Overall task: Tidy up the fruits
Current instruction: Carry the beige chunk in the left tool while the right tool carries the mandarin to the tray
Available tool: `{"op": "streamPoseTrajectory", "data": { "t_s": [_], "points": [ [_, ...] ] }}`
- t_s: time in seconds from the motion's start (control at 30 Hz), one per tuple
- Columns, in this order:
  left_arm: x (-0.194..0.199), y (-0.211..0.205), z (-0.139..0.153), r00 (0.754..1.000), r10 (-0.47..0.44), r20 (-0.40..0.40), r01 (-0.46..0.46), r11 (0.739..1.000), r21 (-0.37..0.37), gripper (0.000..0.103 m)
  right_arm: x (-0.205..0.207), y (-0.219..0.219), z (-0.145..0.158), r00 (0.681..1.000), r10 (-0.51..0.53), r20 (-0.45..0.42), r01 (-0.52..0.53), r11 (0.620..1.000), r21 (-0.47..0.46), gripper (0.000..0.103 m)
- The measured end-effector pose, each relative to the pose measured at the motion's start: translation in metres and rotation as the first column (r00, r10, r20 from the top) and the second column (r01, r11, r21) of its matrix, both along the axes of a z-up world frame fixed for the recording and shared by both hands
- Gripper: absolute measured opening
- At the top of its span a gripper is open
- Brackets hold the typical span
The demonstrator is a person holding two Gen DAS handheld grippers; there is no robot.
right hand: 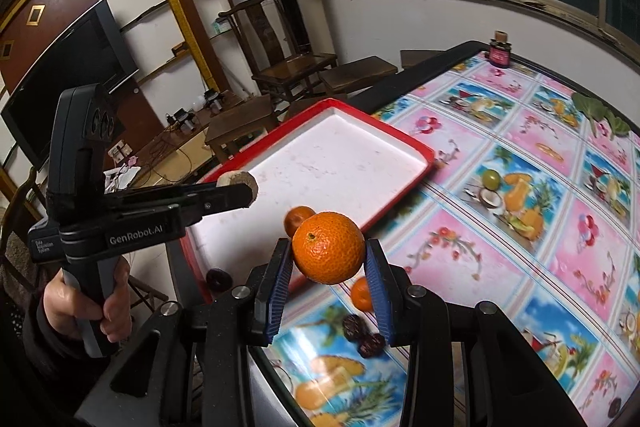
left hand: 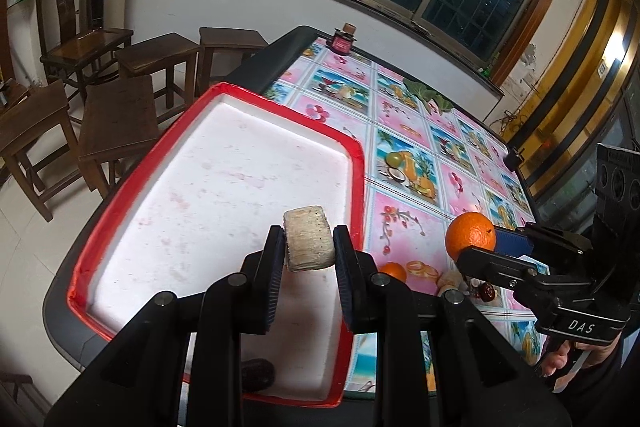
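Two fruits were lifted at once, bound for the tray.

From the left wrist, the left gripper [left hand: 309,245] pinched a pale fruit chunk [left hand: 309,242] over the red-rimmed tray [left hand: 208,97], where one dark date [left hand: 258,374] lay near. From the right wrist, the right gripper [right hand: 329,254] clamped an orange [right hand: 327,247] near the tray's right edge; a small orange [right hand: 361,293] and dates [right hand: 362,335] waited on the tablecloth [right hand: 520,187], so most sorting remained.

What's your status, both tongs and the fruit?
Left tongs shut on pale chunk, over tray. Right tongs shut on orange, near tray edge. Dates and small orange on table. Nothing blocking.
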State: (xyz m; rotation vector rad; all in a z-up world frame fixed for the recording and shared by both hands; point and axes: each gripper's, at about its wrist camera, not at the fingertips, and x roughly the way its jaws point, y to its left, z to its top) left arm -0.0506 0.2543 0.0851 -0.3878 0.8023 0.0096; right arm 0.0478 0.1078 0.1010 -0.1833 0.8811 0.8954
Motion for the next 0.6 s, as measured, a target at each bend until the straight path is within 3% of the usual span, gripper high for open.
{"op": "streamPoseTrajectory", "data": {
  "t_s": [0.37, 0.6],
  "points": [
    [0.002, 0.020, -0.004, 0.999, 0.042, -0.009, -0.042, 0.999, 0.002, 0.022, 0.013, 0.016, 0.002, 1.000, 0.019, -0.008, -0.019, 1.000, 0.015, 0.037],
    [0.005, 0.033, -0.018, 0.997, 0.067, -0.046, -0.067, 0.998, -0.003, 0.022, 0.041, 0.024, -0.006, 0.998, 0.006, -0.068, -0.004, 0.999, 0.034, 0.037]
  ]
}}
